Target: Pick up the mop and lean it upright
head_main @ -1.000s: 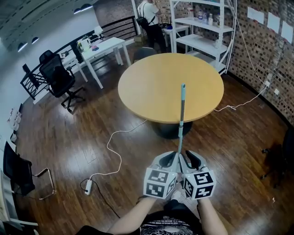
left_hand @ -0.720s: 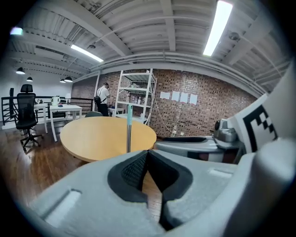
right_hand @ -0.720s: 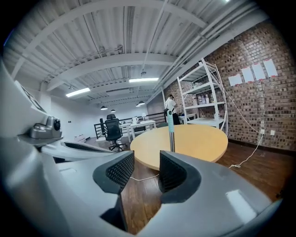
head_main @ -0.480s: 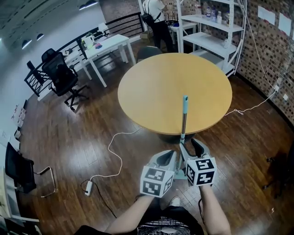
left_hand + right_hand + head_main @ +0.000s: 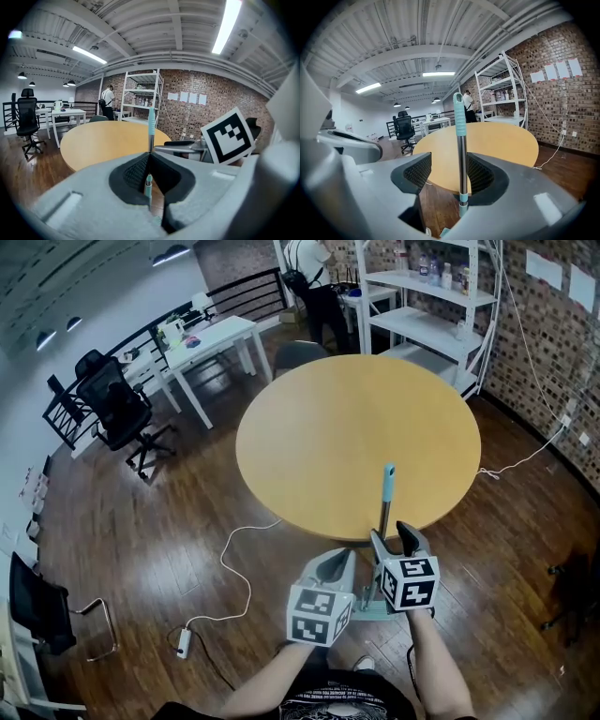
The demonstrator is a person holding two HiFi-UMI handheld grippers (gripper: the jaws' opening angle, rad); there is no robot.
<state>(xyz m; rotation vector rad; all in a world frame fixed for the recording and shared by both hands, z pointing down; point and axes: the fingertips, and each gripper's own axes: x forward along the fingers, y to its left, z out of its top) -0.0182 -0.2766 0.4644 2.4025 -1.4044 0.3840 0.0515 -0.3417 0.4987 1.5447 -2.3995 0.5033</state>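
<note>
**Mop is up, nearly done**
The mop (image 5: 385, 498) stands straight by the round worktop (image 5: 328, 427). The left gripper (image 5: 345, 561) jaws squeeze it. The right gripper (image 5: 391, 535) jaws are opening wide around it, not touching. I think only letting go is left.

Round table (image 5: 356, 427), brick wall (image 5: 562, 352), dark wood floor (image 5: 141, 540).

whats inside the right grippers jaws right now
The mop handle stands between the right gripper's opening jaws, neither pad clamping it. The left gripper is shut on the handle. Below the jaws, the gripper body covers the rest of the handle.
</note>
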